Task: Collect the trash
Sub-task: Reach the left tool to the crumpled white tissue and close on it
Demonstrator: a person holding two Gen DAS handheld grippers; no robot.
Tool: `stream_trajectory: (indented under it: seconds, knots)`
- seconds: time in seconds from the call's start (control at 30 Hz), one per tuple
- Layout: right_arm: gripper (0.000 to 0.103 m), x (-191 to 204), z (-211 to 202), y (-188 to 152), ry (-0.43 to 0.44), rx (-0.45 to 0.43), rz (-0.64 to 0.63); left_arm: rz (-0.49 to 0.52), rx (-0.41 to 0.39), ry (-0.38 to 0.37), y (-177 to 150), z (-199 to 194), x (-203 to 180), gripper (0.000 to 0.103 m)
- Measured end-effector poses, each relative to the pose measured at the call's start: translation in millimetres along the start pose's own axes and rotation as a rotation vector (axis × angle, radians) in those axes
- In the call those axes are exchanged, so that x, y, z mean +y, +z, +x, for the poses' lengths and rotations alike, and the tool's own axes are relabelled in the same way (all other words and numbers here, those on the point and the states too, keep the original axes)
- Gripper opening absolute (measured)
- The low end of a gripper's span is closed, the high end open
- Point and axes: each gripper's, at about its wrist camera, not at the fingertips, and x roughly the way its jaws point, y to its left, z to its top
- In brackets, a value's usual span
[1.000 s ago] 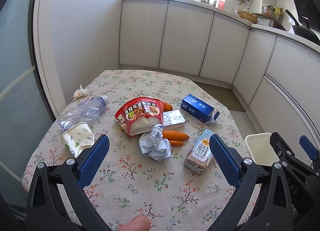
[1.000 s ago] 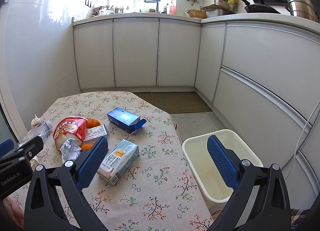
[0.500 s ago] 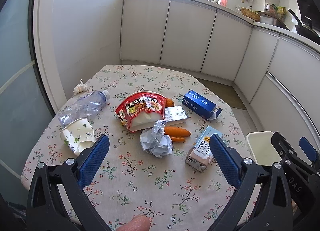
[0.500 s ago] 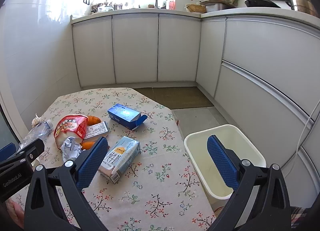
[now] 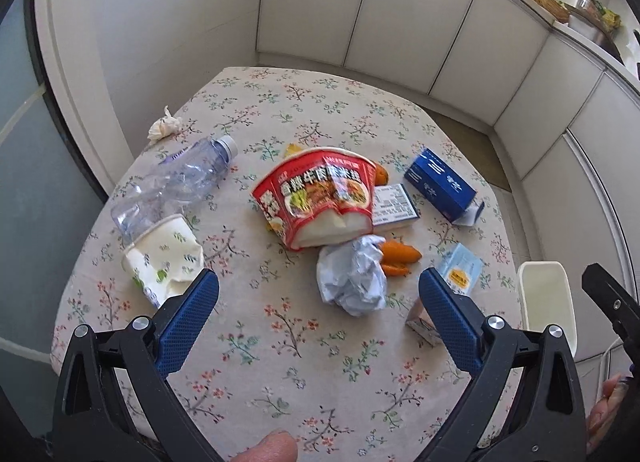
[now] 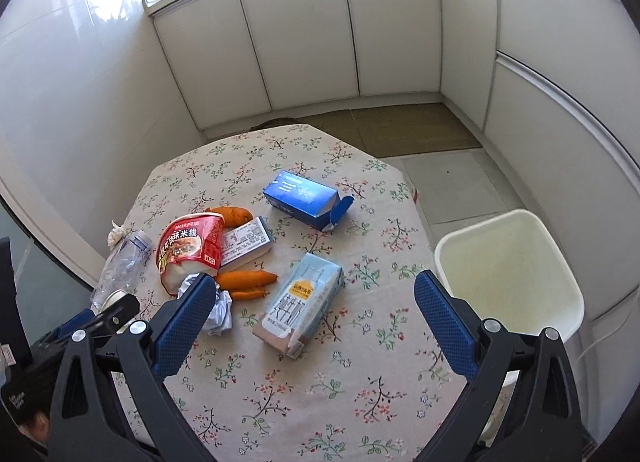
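Milk carton [image 5: 456, 286] half hidden behind left gripper [image 5: 316, 302], both grippers spread empty, right gripper [image 6: 316, 314] above floral tablecloth [image 6: 360, 382], white bin [image 6: 508, 262] right, white cabinets far.

On your table [image 5: 280, 362] the noodle cup [image 5: 320, 198] lay mid-frame — bottle [image 5: 172, 186] to its left, crumpled paper [image 5: 352, 282] below, bin [image 6: 508, 262] off the right edge.

Your left gripper's right finger [image 5: 448, 318] covers the lower part of the milk carton [image 5: 460, 276]. The crumpled paper [image 5: 352, 278] hides the carrots' [image 5: 398, 256] left ends. The noodle cup [image 5: 320, 194] masks part of the flat box [image 5: 394, 206]. Countertop items are too small to identify.
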Motion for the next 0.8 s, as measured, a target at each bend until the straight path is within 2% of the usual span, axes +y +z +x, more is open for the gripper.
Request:
stream_trajectory:
  seconds: [0.13, 0.27, 0.33, 0.4, 0.47, 0.63, 0.73, 0.8]
  knots:
    - [0.097, 8.9, 17.9, 20.9, 0.016, 0.014, -0.039, 0.054, 0.015, 0.072, 55.3, 16.0, 21.2, 0.096]
    - [0.097, 5.9, 49.7, 21.1, 0.056, 0.064, -0.018, 0.106, 0.047, 0.138, 107.8, 38.7, 46.1, 0.096]
    - [0.097, 1.9, 68.8, 16.2, 0.064, 0.131, 0.006, 0.119, 0.090, 0.147, 133.2, 56.3, 65.8, 0.096]
    - [0.097, -1.5, 82.6, 14.9, 0.090, 0.189, 0.032, 0.137, 0.177, 0.114, 154.3, 80.4, 85.0, 0.096]
    - [0.097, -4.0, 88.7, 14.7, 0.101, 0.201, 0.047, 0.146, 0.254, 0.092, 167.6, 102.0, 100.3, 0.096]
    - [0.097, -3.2, 99.2, 18.6, 0.093, 0.219, 0.042, 0.126, 0.332, 0.115, 188.2, 144.3, 136.5, 0.096]
    - [0.097, -1.2, 102.7, 18.9, 0.089, 0.228, 0.035, 0.147, 0.375, 0.200, 190.7, 171.0, 153.7, 0.095]
    - [0.097, -2.1, 105.8, 19.7, 0.092, 0.236, 0.034, 0.181, 0.393, 0.228, 191.0, 182.4, 158.5, 0.093]
